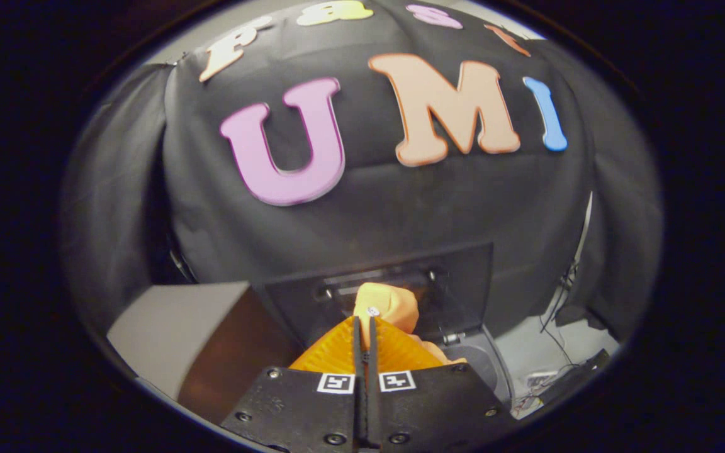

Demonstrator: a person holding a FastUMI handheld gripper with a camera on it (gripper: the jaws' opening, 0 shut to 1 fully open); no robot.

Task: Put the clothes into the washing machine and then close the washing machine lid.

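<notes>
Gripper view: tongs (364, 327) pressed nearly together, pinching an orange garment (387, 305) that bunches just beyond the tips. Washing machine (463, 352) sits below and ahead, lid (312, 296) raised. Judged: garment lifted, not yet dropped in the tub; lid closing remains.

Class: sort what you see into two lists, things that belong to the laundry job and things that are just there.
Job things:
- orange garment, pinched between the closed fingers of the gripper
- washing machine, beyond the fingers
- its raised lid

Just there:
- cables
- grey box
</notes>
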